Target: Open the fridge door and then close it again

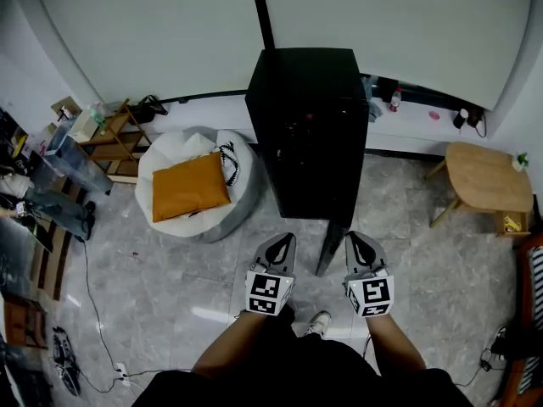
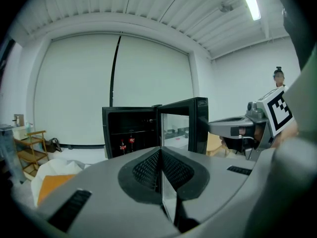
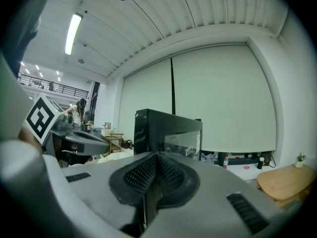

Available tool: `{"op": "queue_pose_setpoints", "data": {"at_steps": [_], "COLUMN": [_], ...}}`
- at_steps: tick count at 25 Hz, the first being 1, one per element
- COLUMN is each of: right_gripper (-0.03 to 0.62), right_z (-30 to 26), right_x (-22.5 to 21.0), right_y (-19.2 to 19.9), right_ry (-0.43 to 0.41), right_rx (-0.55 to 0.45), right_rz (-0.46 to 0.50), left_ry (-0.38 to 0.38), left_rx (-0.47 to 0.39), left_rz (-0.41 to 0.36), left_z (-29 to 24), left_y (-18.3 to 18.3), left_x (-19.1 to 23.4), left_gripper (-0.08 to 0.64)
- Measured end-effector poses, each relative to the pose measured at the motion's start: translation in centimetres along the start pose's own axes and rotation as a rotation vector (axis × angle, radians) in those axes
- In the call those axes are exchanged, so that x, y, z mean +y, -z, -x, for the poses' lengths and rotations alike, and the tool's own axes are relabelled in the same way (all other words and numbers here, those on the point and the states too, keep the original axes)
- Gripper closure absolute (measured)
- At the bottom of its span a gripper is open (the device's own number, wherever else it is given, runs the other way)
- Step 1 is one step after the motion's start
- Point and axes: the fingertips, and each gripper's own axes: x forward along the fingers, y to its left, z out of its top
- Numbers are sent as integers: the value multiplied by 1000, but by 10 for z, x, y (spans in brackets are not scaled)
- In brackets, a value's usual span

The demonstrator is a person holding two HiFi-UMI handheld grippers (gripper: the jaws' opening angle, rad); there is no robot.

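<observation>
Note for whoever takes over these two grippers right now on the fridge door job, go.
Left gripper: shut, empty, just left of the door's edge.
Right gripper: shut, empty, just right of it.
Fridge: black, on the floor ahead. Its door stands wide open, swung out toward you between the two grippers.
Done: opening.
Left: push the door closed. Whether either gripper touches it I cannot tell.

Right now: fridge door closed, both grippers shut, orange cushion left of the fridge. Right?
Not quite. The door stands open, as the left gripper view shows. The rest holds: the left gripper and right gripper are shut, and the orange cushion lies left of the fridge.
</observation>
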Motion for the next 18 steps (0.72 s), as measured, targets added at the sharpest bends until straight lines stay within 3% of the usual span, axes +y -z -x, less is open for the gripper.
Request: {"op": "queue_pose_setpoints", "data": {"at_steps": [6,18], "right_gripper": [577,577], "right_z": [-10,-35], "right_x": [12,38], "right_y": [-4,-2], "right_ry": [-24,-82], "right_rx": [-6,-6], "right_rz": [-2,-5], "left_ry": [-20,-72], "left_rx": [8,14], "left_rz": [-38,-2], "left_z": [11,19], "left_y": [-1,4], "left_x": [9,40], "left_gripper": [538,537]}}
